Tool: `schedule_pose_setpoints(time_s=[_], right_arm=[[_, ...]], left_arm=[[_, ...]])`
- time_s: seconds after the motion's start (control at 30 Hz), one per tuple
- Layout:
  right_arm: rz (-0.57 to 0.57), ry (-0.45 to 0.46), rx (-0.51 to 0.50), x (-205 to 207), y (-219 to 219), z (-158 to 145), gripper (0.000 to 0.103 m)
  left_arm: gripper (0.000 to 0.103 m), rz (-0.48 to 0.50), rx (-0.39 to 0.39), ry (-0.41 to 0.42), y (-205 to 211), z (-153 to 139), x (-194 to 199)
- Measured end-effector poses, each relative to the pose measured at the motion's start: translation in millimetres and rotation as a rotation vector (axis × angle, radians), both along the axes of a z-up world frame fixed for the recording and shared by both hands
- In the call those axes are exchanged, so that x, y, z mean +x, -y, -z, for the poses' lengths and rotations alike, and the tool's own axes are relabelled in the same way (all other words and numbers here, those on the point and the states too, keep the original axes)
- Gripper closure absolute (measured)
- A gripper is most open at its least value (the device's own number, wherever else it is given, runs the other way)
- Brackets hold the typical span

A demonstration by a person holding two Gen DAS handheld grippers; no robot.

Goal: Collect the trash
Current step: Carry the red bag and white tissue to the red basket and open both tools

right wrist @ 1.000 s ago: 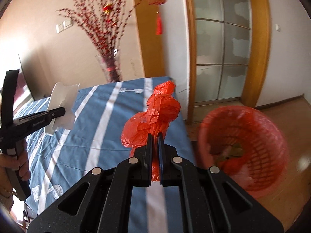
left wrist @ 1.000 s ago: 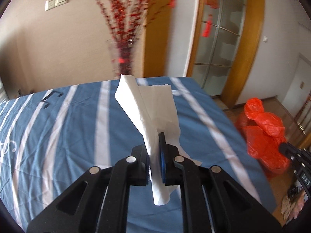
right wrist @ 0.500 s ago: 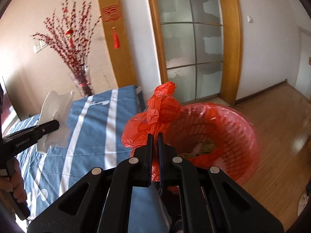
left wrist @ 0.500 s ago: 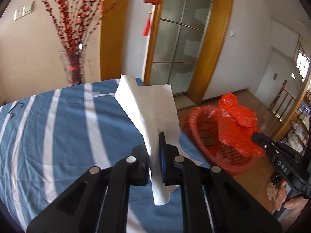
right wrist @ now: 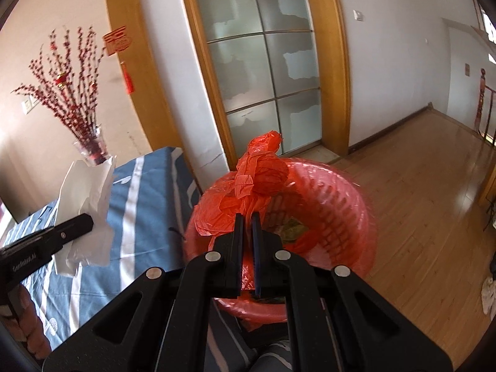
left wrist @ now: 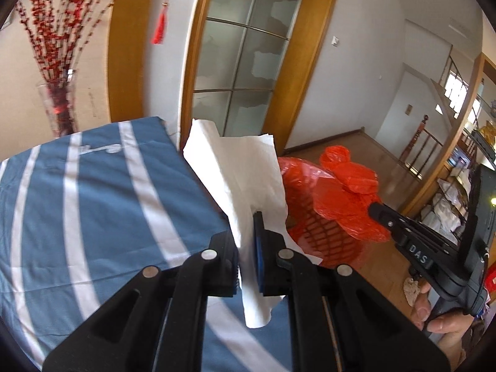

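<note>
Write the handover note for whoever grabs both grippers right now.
Left gripper: shut on the white tissue, held up past the edge of the blue striped cloth.
Right gripper: shut on the crumpled red plastic bag, over the red mesh basket on the floor.
Done: both pieces picked up.
Left: release the bag into the basket, bring the tissue over, drop it.

right gripper [right wrist: 247,217]: we have jaws clamped on crumpled red plastic bag [right wrist: 248,183] | bag sits over near rim of red mesh basket [right wrist: 347,204], some trash inside | basket on wood floor [right wrist: 434,186] beside blue striped table [right wrist: 145,204] | left gripper [right wrist: 77,223] pinches white tissue [right wrist: 86,198] above the table
</note>
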State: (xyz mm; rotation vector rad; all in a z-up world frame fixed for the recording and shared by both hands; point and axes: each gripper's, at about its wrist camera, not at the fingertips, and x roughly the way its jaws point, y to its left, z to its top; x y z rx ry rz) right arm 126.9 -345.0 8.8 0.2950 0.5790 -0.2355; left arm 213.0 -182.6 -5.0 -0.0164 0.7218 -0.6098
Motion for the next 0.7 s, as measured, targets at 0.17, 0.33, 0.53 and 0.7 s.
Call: schedule_pose_setpoints(time_s=[0.17, 0.33, 0.53, 0.7], right_arm=[[0.026, -0.003, 0.02, 1.9, 13.9, 4.7, 0.097], [0.042, 0.0, 0.04, 6.4, 25.3, 5.9, 0.097], [0.071, -0.008, 0.104, 15.9, 43.9, 13.0, 0.095], [0.094, -0.015, 0.135, 8.5, 51.1, 18.0, 0.073]], left_arm=[[0.093, 0.035, -0.013, -0.025, 25.5, 7.1, 2.6], [0.093, 0.073, -0.005, -0.036, 49.4, 15.5, 8.6], [0.09, 0.1, 0.019, -0.065, 75.1, 30.1, 15.7], [0.073, 0.086, 0.034, -0.087, 82.0, 40.6, 23.4]])
